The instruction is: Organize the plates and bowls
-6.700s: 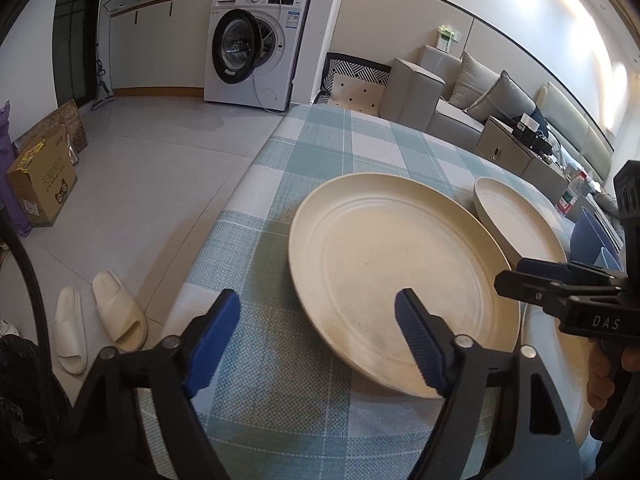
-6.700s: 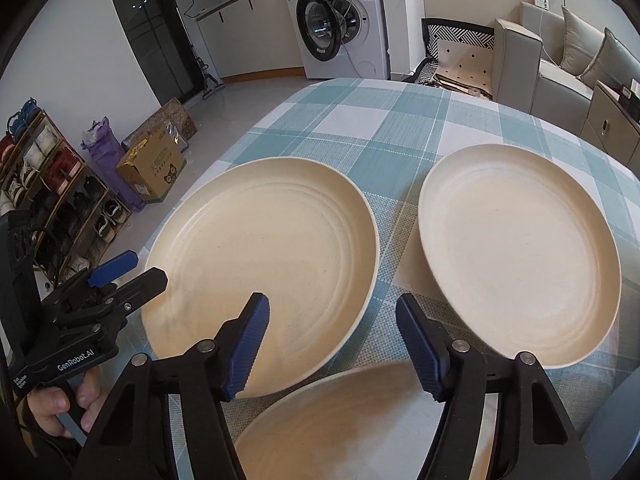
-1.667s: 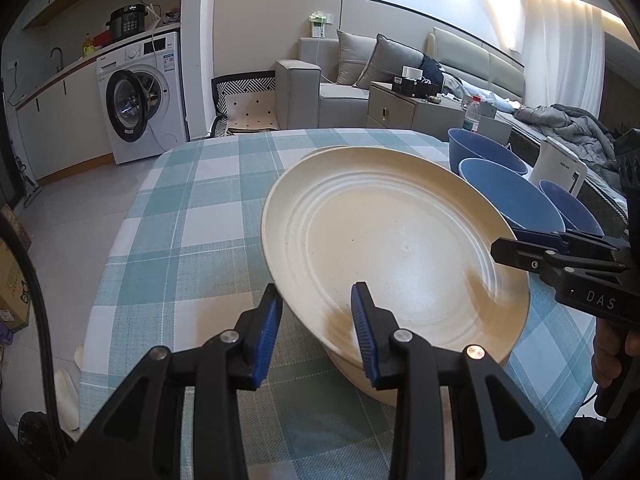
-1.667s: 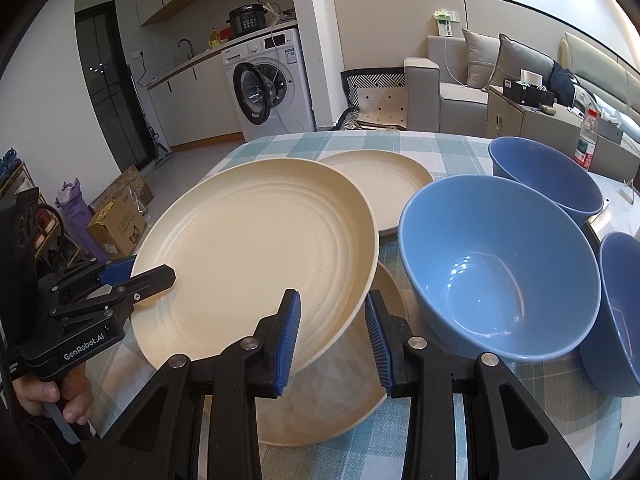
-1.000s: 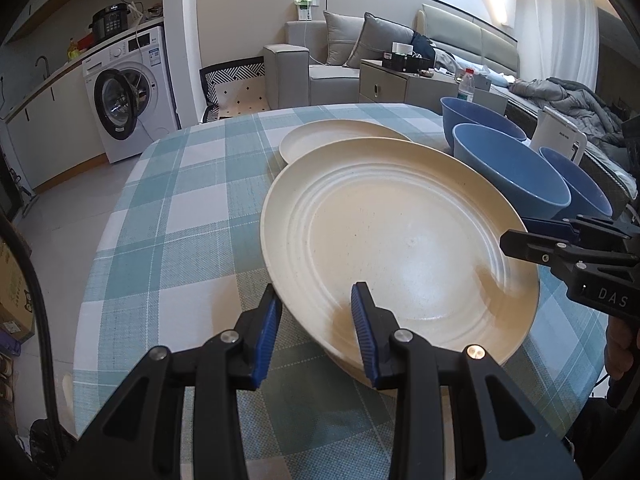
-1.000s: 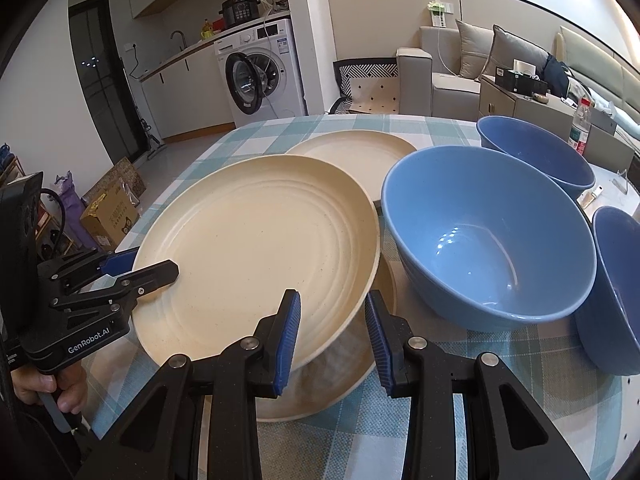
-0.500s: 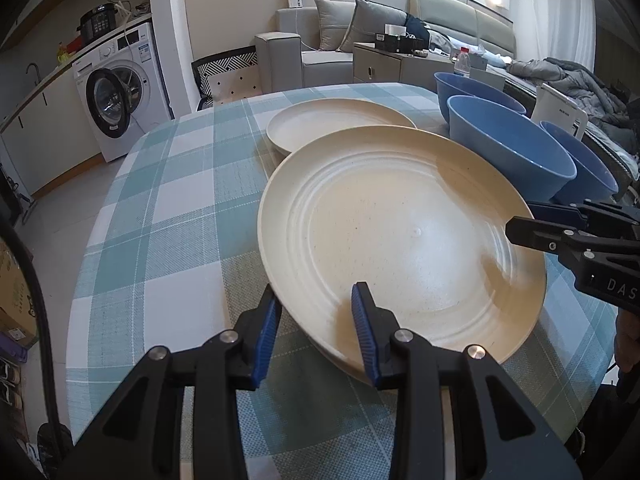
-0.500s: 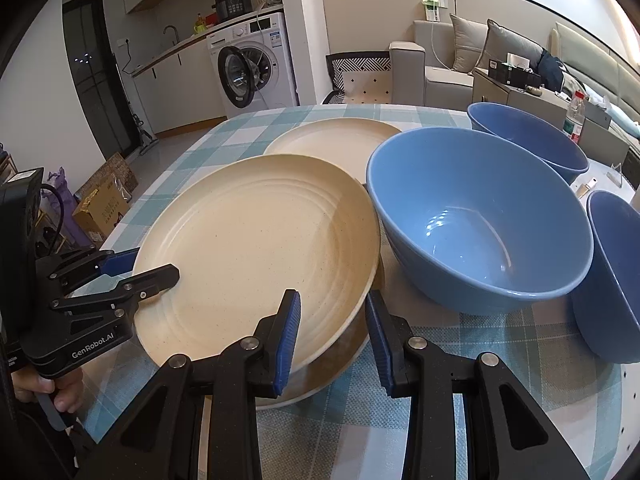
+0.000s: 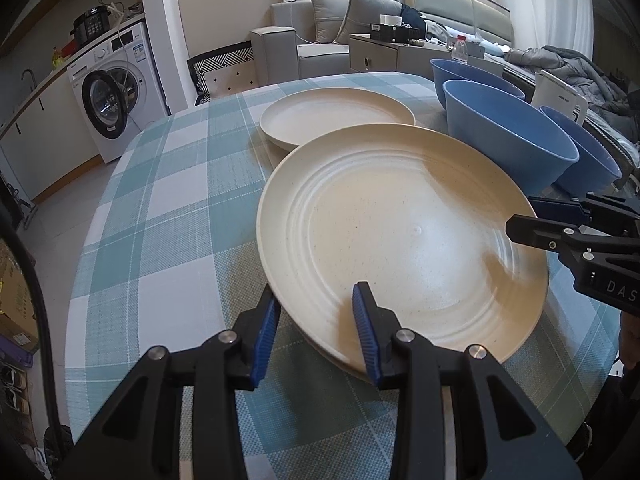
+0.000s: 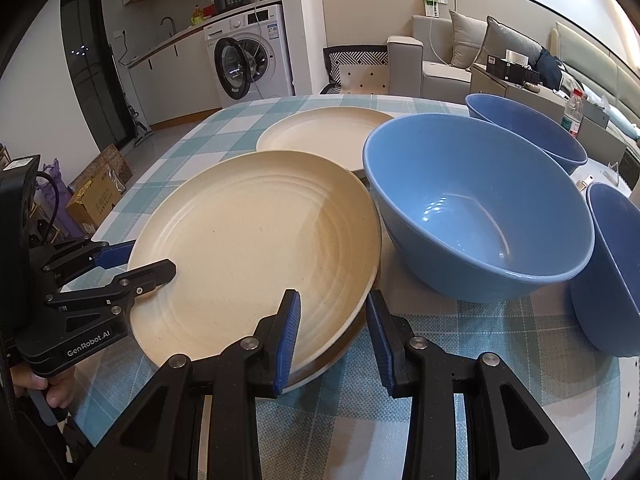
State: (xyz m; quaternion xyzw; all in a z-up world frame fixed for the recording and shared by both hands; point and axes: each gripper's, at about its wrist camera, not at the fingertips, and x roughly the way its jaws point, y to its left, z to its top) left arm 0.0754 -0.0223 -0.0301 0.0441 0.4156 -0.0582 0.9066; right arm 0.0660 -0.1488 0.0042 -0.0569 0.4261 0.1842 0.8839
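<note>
Both grippers hold one large cream plate (image 9: 400, 232) by opposite rims. My left gripper (image 9: 316, 334) is shut on its near rim in the left wrist view, and my right gripper (image 10: 332, 340) is shut on its near right rim in the right wrist view. The plate lies almost flat on a second cream plate (image 10: 330, 364), of which only a strip of rim shows. A third cream plate (image 10: 320, 136) sits farther back. Three blue bowls stand to the right: a big one (image 10: 480, 208), one behind it (image 10: 528, 128) and one at the right edge (image 10: 616, 264).
The round table wears a teal checked cloth (image 9: 168, 208), and its edge curves close on the left. A white appliance (image 9: 560, 94) stands behind the bowls. A washing machine (image 10: 248, 60) and a sofa lie beyond the table. A hand (image 10: 36, 384) grips the left tool.
The held plate has sunk and levelled out over the plate beneath it, so less of the lower plate shows. Both grippers stay on its rim.
</note>
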